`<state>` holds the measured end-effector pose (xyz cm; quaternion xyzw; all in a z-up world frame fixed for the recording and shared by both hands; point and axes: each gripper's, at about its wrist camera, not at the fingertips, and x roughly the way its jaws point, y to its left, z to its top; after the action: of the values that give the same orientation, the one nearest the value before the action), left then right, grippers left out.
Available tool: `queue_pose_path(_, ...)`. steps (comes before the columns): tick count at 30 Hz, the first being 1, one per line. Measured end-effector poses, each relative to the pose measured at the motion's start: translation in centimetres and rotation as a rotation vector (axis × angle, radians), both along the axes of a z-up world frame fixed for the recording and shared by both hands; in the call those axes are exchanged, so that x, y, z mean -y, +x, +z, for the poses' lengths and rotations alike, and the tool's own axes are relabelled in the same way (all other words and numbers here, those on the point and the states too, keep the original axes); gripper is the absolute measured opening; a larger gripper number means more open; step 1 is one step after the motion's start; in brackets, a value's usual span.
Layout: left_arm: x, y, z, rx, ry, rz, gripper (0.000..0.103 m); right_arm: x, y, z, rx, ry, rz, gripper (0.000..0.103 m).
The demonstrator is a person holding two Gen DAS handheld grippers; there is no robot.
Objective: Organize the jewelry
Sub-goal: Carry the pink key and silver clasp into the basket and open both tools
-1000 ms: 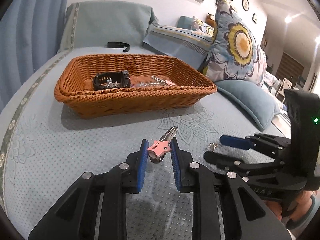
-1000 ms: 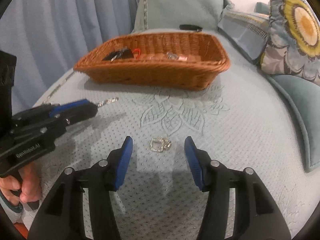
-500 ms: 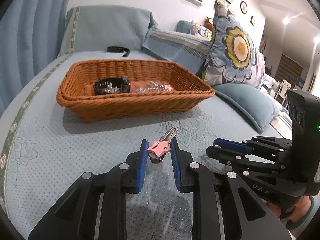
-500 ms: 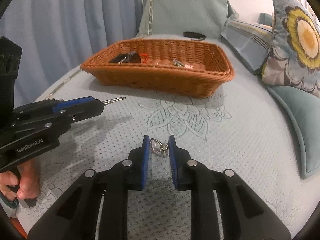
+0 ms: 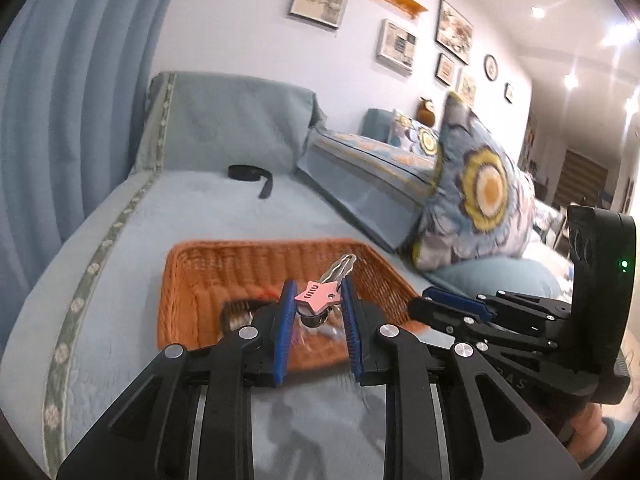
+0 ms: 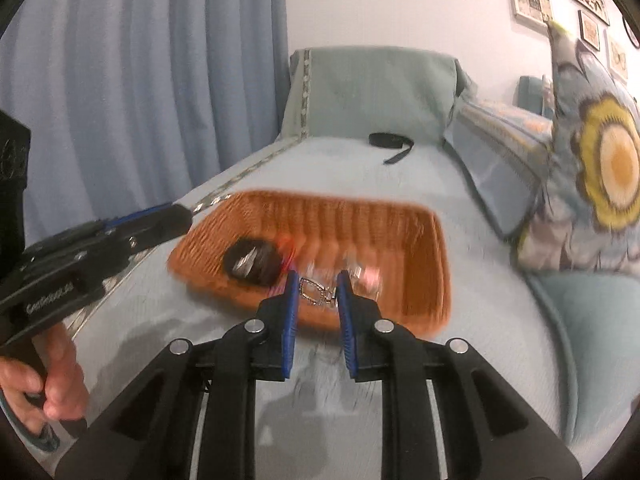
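My left gripper is shut on a pink star-shaped hair clip with a silver metal prong, held up in the air before the orange wicker basket. My right gripper is shut on a small silver chain piece, also lifted above the bed near the basket. Inside the basket lie a black watch and several small blurred jewelry pieces. The right gripper shows at the right of the left wrist view; the left gripper shows at the left of the right wrist view.
The basket rests on a light blue bedspread. A black strap lies beyond it near the headboard cushion. Flowered pillows stand along the right. Blue curtains hang on the left. A hand grips the left tool.
The right gripper closed on the silver chain piece and lifted it off the bed. Both grippers rose and tilted up, so the basket now sits lower and closer in both views.
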<state>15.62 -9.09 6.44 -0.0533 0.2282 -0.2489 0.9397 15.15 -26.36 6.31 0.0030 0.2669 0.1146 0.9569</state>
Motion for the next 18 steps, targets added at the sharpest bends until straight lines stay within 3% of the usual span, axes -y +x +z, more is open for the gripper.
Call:
queue_pose_path(4,0.0,4.7,-0.6,-0.074,-0.014,0.025,0.021,0.8,5.5,-0.4,-0.097,0.066,-0.017,0.017)
queue_pose_path(11,0.0,9.0,-3.6,-0.154,0.024,0.073,0.021,2.8,12.5,-5.0,-0.311,0.199,-0.080,0.017)
queue_pose_path(17,0.4,9.7,-5.3,-0.182,0.051,0.080,0.022,1.8,12.2,-5.8,-0.310,0.144,-0.076,0.018)
queue_pose_path(18,0.3,9.5,-5.3,-0.184,0.039,0.077,0.029,1.7,12.1,-5.8,-0.312,0.149,-0.071,0.018)
